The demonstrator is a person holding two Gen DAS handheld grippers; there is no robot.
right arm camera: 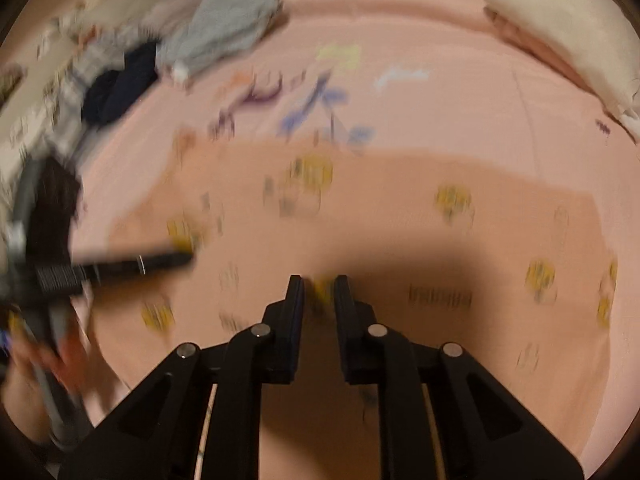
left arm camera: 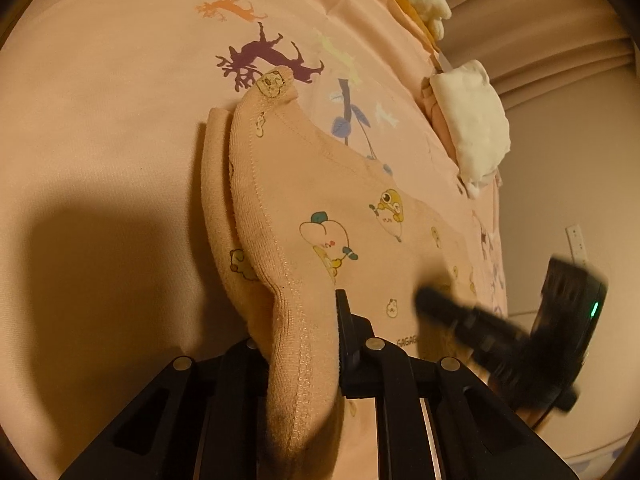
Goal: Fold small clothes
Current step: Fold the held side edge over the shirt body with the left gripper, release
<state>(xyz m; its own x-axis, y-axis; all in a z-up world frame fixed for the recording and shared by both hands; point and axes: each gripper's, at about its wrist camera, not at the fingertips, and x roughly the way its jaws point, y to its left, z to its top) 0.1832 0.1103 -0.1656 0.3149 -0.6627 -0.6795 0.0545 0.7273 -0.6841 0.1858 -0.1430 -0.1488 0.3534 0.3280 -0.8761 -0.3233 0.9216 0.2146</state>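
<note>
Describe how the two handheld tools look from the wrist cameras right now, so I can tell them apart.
Both look alike: matte black plastic, two flat tapered fingers on angled linkage arms with round silver pivot pins. The left tool has pale strips between its arms. The right tool shows the same build. Seen from the left camera, its blurred body carries a small green light. No cables or sleeves are clearly visible.

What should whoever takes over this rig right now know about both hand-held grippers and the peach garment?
Left hand-held gripper: shut on a bunched, stitched edge of the peach cartoon-print garment, lifting it slightly.
Right hand-held gripper: jaws nearly closed over the same garment; the blurred view does not show whether it is pinched.
Garment: mostly spread on the pink animal-print sheet.
Folded white items sit at the sheet's edge; an unfolded clothes pile lies beyond.
Done: the left grasp. Left: confirm the right grasp, fold, stack.
</note>
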